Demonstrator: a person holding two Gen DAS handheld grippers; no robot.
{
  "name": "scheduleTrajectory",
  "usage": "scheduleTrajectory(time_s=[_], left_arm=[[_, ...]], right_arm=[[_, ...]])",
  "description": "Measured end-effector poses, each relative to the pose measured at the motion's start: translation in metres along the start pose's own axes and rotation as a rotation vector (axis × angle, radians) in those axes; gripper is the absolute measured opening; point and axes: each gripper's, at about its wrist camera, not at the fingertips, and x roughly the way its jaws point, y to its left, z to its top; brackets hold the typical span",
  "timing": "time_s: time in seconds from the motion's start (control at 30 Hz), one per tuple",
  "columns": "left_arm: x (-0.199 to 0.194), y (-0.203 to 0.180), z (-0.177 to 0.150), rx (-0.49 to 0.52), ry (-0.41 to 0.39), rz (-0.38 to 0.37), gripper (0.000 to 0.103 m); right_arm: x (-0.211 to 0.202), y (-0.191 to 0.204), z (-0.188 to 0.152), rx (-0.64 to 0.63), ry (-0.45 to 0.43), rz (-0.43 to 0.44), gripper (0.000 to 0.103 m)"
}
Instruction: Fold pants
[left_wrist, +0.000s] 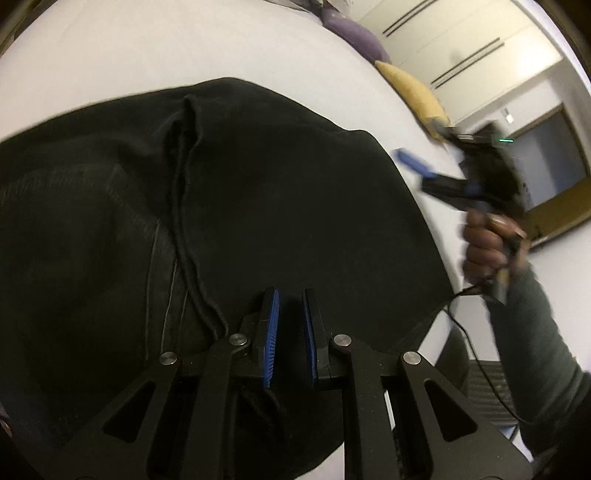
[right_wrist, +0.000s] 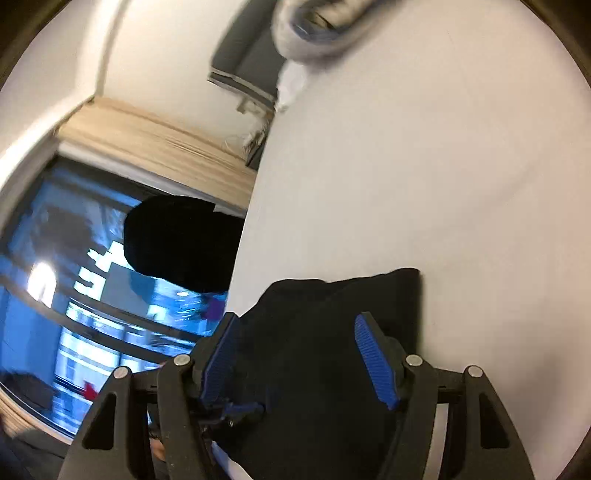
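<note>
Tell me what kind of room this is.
Probably a bedroom or hotel-style room: black pants lie on a broad white bed-like surface, purple and yellow cushions sit at its far edge, and a large window faces a city view.

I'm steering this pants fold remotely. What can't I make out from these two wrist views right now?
- Left gripper: whether its near-shut pads pinch the black pants; dark on dark.
- Right gripper: motion-blurred in the left wrist view.
- Pants legs and hems: cut off by the frame edges in both views.
- Pile at the bed's far end: blurred in the right wrist view.
</note>
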Motion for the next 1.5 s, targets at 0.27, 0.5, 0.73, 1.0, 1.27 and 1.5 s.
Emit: scheduleTrajectory(time_s=[0.27, 0.5, 0.73, 1.0, 1.27, 1.5], left_arm=[[-0.001, 0.009, -0.01, -0.029, -0.047, -0.045, 0.012], [-0.044, 0.014, -0.03, -0.048, -0.12, 0.004, 0.012], [-0.142, 0.027, -0.107, -0.185, -0.394, 0.056, 0.094], [-0.207, 0.125, -0.167, -0.589, -0.591, 0.002, 0.095], [-0.186, 0.193, -0.173, -0.795, -0.644, -0.102, 0.094], [-0.161, 0.212, -0.151, -0.835, -0.655, -0.175, 0.061]], right_arm=[[-0.003, 0.004, -0.061, -0.042, 0.104, -0.004, 0.05], [-0.043, 0.048, -0.138, -0.098, 0.064, -0.01, 0.063], [-0.052, 0.083, -0.165, -0.101, -0.112, 0.156, 0.066], [0.011, 0.121, -0.17, -0.085, -0.127, 0.263, 0.066], [0.026, 0.125, -0.176, -0.076, -0.097, 0.276, 0.066], [0.013, 0.111, -0.175, -0.038, -0.118, 0.27, 0.066]])
